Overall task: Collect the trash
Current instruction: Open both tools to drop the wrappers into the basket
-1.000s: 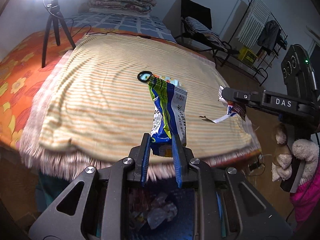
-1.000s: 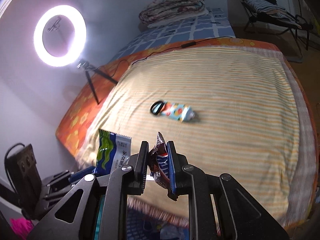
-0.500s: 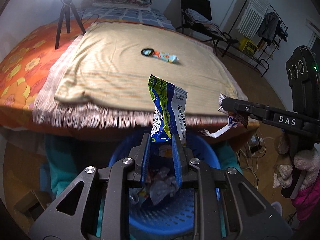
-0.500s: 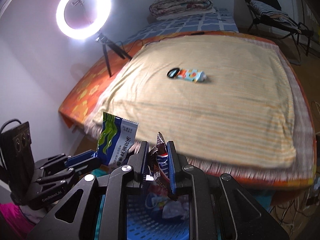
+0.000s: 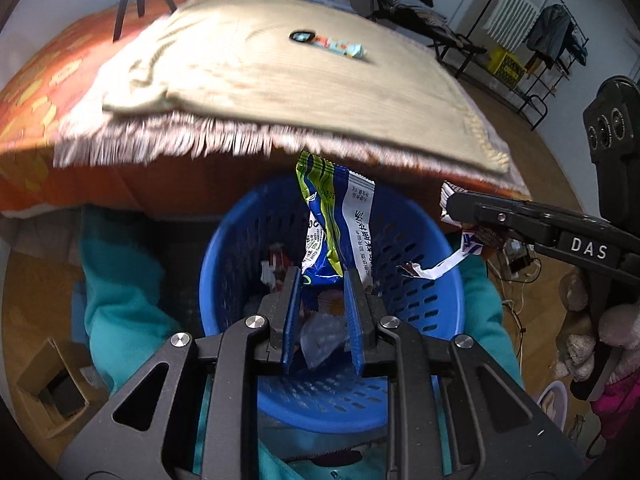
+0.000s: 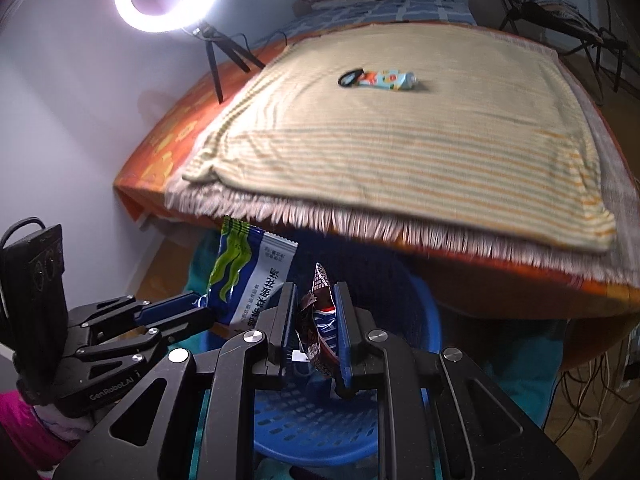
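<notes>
**Two wrappers held over the bin**

Both pairs of jaws are closed narrow, each on a piece of trash. The left gripper [image 5: 322, 286] is clamped on the lower end of a green wrapper [image 5: 338, 224], which stands up from the pads. The right gripper [image 6: 316, 316] is pinched on a crumpled brown wrapper [image 6: 318, 320], from which a white strip is seen dangling in the left view. Both wrappers are held above the open mouth of a blue bin [image 5: 420, 280] placed on the floor just below the bed's edge. Neither is released yet.

Trash is already seen inside the bin: clear plastic and other scraps lie at the bottom, so part of the collecting is judged done. The step in hand is judged to be the drop, for which only an opening of the jaws over the bin is needed.

Left on the striped blanket [image 6: 400, 152], well apart from the bin, are a patterned tube [image 6: 386, 79] and a black ring [image 6: 350, 78] touching its end. Whether these count as trash cannot be told; if so, they remain to be fetched.
</notes>
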`<act>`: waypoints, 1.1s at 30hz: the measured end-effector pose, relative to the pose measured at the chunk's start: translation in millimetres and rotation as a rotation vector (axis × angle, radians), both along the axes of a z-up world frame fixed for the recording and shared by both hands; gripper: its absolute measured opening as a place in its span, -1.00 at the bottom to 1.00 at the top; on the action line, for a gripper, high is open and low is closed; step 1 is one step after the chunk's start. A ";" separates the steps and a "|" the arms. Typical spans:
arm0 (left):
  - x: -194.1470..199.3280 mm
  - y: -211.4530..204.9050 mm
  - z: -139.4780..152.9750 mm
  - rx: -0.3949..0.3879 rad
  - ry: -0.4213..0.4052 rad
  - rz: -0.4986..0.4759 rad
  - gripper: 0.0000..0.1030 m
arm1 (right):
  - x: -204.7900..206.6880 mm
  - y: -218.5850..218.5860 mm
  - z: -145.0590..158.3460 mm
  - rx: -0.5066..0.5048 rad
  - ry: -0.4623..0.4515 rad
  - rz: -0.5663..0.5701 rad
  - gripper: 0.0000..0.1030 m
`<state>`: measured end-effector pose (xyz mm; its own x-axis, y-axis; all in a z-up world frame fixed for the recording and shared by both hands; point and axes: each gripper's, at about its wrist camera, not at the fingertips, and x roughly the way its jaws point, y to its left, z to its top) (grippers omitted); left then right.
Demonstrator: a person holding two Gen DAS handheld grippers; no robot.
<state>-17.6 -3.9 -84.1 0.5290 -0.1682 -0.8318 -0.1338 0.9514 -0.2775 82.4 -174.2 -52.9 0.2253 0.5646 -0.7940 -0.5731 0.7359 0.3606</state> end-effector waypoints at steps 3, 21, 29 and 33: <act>-1.8 0.4 -12.1 -0.005 0.030 0.003 -0.60 | -2.5 -0.2 -9.7 -0.010 0.021 -0.002 -0.68; -6.4 -0.4 -49.4 -0.021 0.129 0.003 -0.60 | -19.9 3.6 -50.8 -0.113 0.058 0.016 -0.67; -0.7 -3.3 -52.4 -0.011 0.130 0.007 -0.60 | -20.9 7.9 -63.1 -0.144 0.090 0.005 -0.33; 1.5 -1.0 -54.1 -0.011 0.135 0.015 -0.60 | -21.2 8.0 -65.5 -0.159 0.095 0.001 -0.10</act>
<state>-16.1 -4.8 -138.2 0.4147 -0.1710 -0.8937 -0.1845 0.9460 -0.2667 61.2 -166.2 -118.4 0.1445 0.4304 -0.8910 -0.5423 0.7876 0.2926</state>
